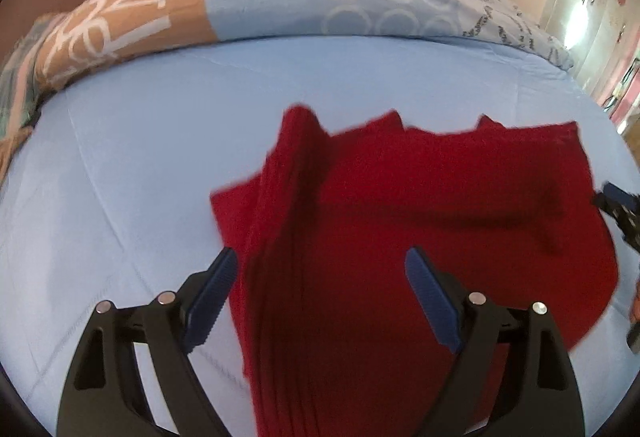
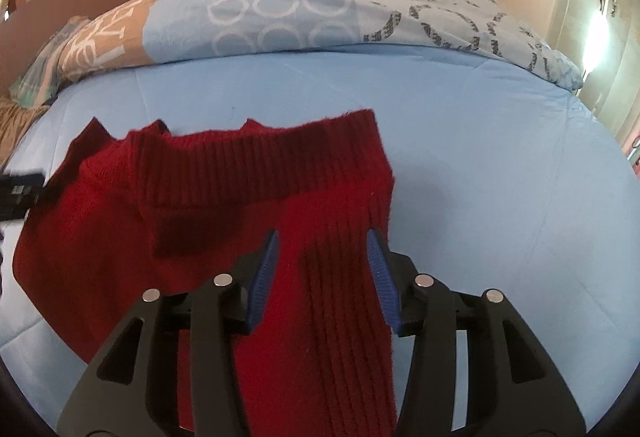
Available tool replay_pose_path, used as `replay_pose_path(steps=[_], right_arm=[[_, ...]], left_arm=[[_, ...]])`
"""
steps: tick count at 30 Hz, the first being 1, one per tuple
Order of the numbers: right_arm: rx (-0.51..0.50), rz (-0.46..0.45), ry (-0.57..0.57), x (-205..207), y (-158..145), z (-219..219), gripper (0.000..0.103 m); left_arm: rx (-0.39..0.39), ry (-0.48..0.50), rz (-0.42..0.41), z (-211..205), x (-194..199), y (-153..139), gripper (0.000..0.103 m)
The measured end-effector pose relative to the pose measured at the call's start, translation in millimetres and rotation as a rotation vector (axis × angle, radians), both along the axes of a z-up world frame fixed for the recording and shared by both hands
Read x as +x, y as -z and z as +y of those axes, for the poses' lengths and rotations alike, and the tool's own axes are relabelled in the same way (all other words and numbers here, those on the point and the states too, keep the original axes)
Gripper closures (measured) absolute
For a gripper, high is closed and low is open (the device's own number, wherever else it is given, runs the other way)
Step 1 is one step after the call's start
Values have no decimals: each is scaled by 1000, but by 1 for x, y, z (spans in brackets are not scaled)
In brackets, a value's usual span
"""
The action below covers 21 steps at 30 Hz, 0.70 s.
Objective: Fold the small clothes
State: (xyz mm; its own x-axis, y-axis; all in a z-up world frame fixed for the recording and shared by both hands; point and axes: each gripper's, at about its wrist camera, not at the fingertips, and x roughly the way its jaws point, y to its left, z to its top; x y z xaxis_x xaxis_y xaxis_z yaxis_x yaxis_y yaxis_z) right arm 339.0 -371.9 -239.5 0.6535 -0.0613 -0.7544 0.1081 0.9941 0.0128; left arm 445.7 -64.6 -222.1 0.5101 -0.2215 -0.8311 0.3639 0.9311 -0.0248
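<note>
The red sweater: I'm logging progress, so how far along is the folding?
Early to midway. Done: the red sweater lies spread on the blue bedsheet, with a ribbed part already laid over its body. In hand: the left gripper and right gripper both stand open, a ribbed strip running between each pair of fingers, not pinched. Left: the edges remain uneven and it isn't yet a compact bundle.
</note>
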Motion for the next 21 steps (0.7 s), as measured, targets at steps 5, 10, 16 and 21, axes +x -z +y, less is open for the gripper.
replay_pose_path(steps=[5, 10, 16, 21], right_arm=[[3, -11, 1, 4, 0, -3, 57], [36, 1, -26, 24, 2, -5, 47], [42, 0, -34, 40, -1, -4, 47], [23, -6, -48, 36, -2, -2, 47]], left_arm=[[46, 50, -6, -19, 33, 6, 17], [132, 82, 30, -31, 49, 28, 49], [129, 36, 2, -15, 48, 29, 89], [42, -61, -72, 19, 37, 8, 90]])
